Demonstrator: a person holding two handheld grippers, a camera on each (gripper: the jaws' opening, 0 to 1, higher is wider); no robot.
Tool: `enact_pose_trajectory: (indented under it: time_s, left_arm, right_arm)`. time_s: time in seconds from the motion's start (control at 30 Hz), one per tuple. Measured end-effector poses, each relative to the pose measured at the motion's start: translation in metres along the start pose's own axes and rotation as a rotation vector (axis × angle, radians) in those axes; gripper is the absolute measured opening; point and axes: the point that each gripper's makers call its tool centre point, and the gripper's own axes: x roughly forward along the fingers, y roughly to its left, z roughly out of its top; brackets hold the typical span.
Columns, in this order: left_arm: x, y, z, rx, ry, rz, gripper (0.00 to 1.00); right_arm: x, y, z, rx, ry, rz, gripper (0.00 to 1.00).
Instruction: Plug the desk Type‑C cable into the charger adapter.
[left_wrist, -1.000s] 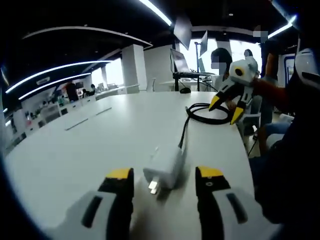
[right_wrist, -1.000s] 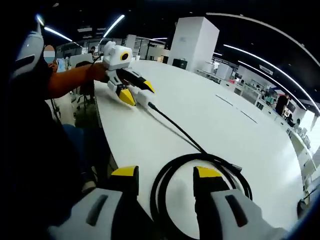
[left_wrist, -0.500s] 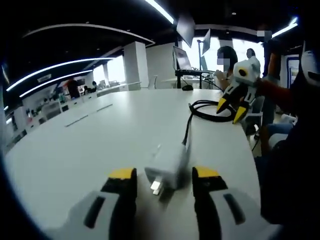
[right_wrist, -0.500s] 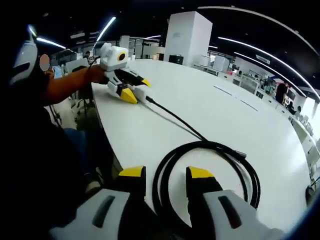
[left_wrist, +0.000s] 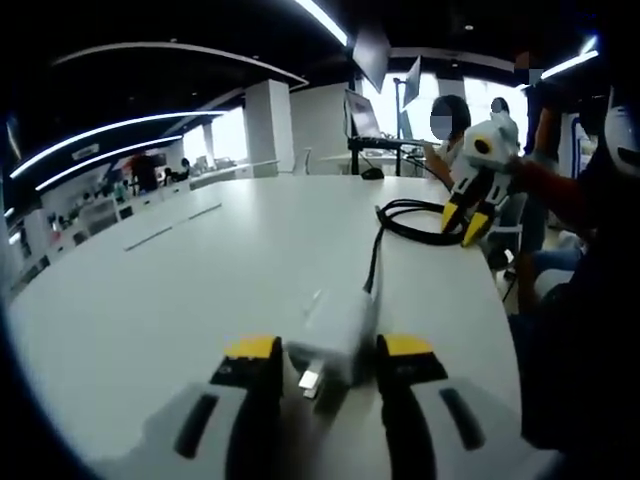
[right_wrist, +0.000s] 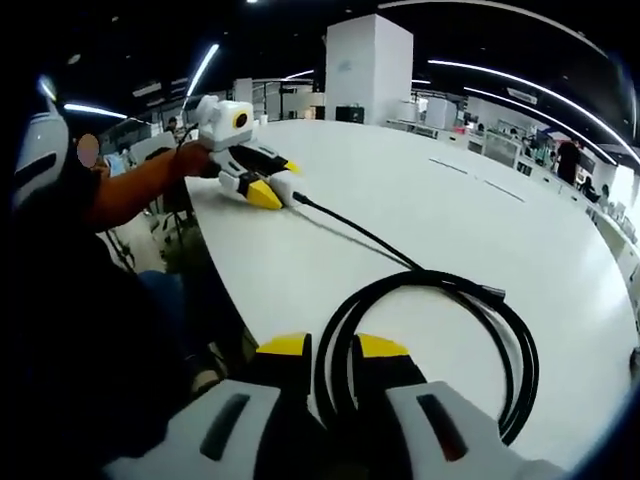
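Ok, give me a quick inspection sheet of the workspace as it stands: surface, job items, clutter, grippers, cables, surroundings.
Surface: white table, bare around the work.
Job's things: white charger adapter lies flat on the table, prongs toward the left gripper's camera; black Type-C cable coiled on the table.
Clutter: nothing seen.
Grippers: left gripper has its jaws closed against the adapter's sides; right gripper has its jaws closed on the coil's near loop.
Cables: a black lead runs from the adapter's far end to the coil; a loose plug end lies by the coil.
Surroundings: open office, ceiling light strips, a monitor on a stand, people in the background.
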Motion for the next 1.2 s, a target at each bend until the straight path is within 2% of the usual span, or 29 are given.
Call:
enact_pose_trajectory:
  time_s: [0.17,0.37,0.5,0.87,1.03,1.07,1.2]
  left_arm:
    - [-0.001,0.003,-0.001,-0.004,0.009,-0.006,0.33]
    - [0.0,-0.006,0.0,-0.01,0.015,0.004,0.3]
    - [-0.002,0.0,-0.001,-0.016,0.015,0.008,0.29]
    - [-0.003,-0.012,-0.001,-0.027,0.012,0.023,0.26]
    - [-0.006,-0.007,-0.002,-0.033,0.003,0.036,0.26]
    - [-0.007,-0.006,-0.002,-0.04,-0.001,0.038,0.26]
    - [-0.008,-0.002,-0.002,-0.049,-0.007,0.036,0.26]
  right_arm:
    - [0.0,-0.002,0.0,0.005,0.005,-0.003,0.12]
    - [0.001,-0.002,0.0,0.01,0.007,-0.004,0.09]
    - [0.003,-0.002,0.001,0.013,0.005,-0.004,0.08]
    - [0.007,-0.003,0.004,0.003,0.004,-0.012,0.07]
    - [0.01,-0.005,0.008,-0.016,0.006,-0.017,0.04]
    - [0.01,-0.005,0.014,-0.02,-0.018,-0.018,0.04]
    - [0.013,-0.007,0.014,-0.027,-0.003,-0.025,0.04]
